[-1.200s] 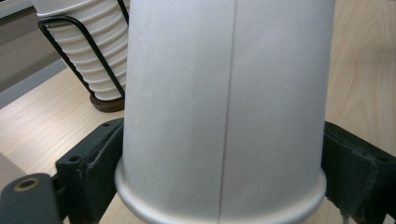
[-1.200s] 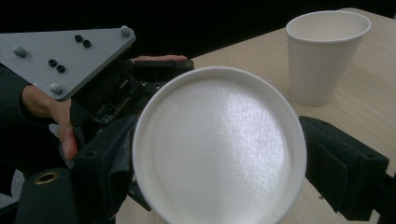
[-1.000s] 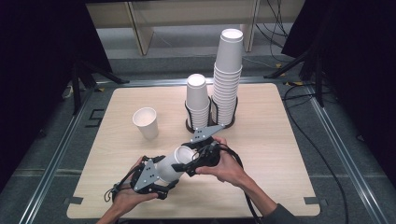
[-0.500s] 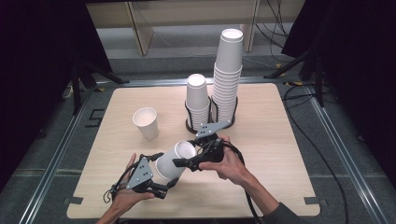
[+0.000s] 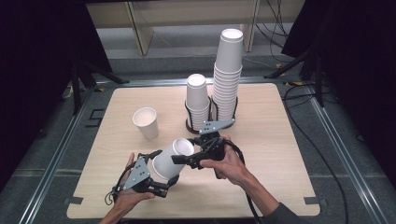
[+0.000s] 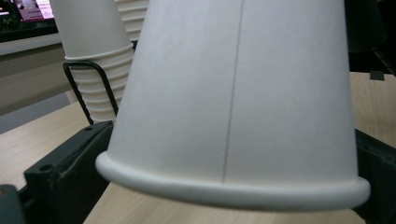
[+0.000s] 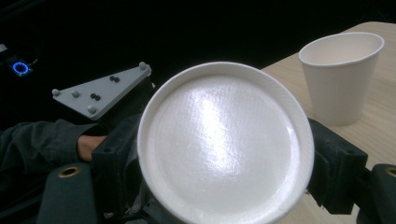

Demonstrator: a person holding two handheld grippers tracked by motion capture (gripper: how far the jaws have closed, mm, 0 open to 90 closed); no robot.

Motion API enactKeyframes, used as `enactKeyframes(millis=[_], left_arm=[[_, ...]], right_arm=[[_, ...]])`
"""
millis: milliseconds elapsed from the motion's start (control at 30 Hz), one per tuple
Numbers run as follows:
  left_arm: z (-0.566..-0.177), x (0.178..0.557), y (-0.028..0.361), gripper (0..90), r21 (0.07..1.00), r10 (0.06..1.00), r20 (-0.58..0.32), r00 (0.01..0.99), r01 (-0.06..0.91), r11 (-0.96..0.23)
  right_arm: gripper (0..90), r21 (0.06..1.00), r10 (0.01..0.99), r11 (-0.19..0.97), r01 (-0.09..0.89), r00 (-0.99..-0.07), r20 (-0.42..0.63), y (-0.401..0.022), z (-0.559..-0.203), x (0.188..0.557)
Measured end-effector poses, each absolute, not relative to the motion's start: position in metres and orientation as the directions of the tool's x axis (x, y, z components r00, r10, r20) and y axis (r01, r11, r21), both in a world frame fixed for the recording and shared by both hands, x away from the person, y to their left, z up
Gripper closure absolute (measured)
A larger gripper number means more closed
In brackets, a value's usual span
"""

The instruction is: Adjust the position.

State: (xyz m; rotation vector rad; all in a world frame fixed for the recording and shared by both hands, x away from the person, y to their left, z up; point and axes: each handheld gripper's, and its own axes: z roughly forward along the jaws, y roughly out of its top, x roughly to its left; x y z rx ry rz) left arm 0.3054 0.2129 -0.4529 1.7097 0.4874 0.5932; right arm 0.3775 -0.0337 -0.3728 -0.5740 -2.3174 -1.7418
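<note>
The left gripper is pinching the paper cup near its rim, just in front of the cup rack. The right gripper is closing on its base, jaws pressing both sides. This looks like a hand-over; next, one gripper should probably release. The cup's mouth is facing away, so its inside is staying hidden.
</note>
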Motion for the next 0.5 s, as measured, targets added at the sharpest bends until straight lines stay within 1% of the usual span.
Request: enactKeyframes(millis=[33, 67, 133, 300, 400, 467, 500], left_arm=[[-0.4538, 0.3054, 0.2112, 0.0, 0.982, 0.611, 0.127, 0.782, -0.011, -0.19], [-0.4527, 0.3042, 0.212, 0.2, 0.979, 0.612, 0.13, 0.78, -0.003, -0.204], [-0.4516, 0.3039, 0.2129, 4.0, 0.977, 0.6, 0.133, 0.788, -0.001, -0.215], [-0.4488, 0.304, 0.2149, 7.2, 0.973, 0.586, 0.134, 0.799, 0.007, -0.231], [-0.448, 0.3044, 0.2162, 8.8, 0.969, 0.575, 0.133, 0.807, 0.015, -0.245], [-0.4477, 0.3049, 0.2172, 9.5, 0.965, 0.567, 0.14, 0.812, 0.018, -0.263], [-0.4479, 0.3051, 0.2172, 9.9, 0.962, 0.564, 0.14, 0.814, 0.023, -0.272]], right_arm=[[24.3, 0.876, 0.179, 0.233, 0.421, -0.904, 0.387, -0.0327, -0.3737, 0.3776], [24.3, 0.876, 0.179, 0.228, 0.424, -0.903, 0.39, -0.0326, -0.3742, 0.3778], [24.2, 0.88, 0.18, 0.226, 0.418, -0.905, 0.384, -0.033, -0.3748, 0.3786], [23.5, 0.878, 0.179, 0.222, 0.425, -0.903, 0.392, -0.0359, -0.3766, 0.3812], [23.1, 0.862, 0.167, 0.237, 0.449, -0.893, 0.419, -0.037, -0.377, 0.3822], [22.9, 0.865, 0.178, 0.258, 0.43, -0.901, 0.395, -0.0382, -0.3774, 0.3831], [22.9, 0.86, 0.177, 0.268, 0.435, -0.899, 0.4, -0.0385, -0.377, 0.3828]])
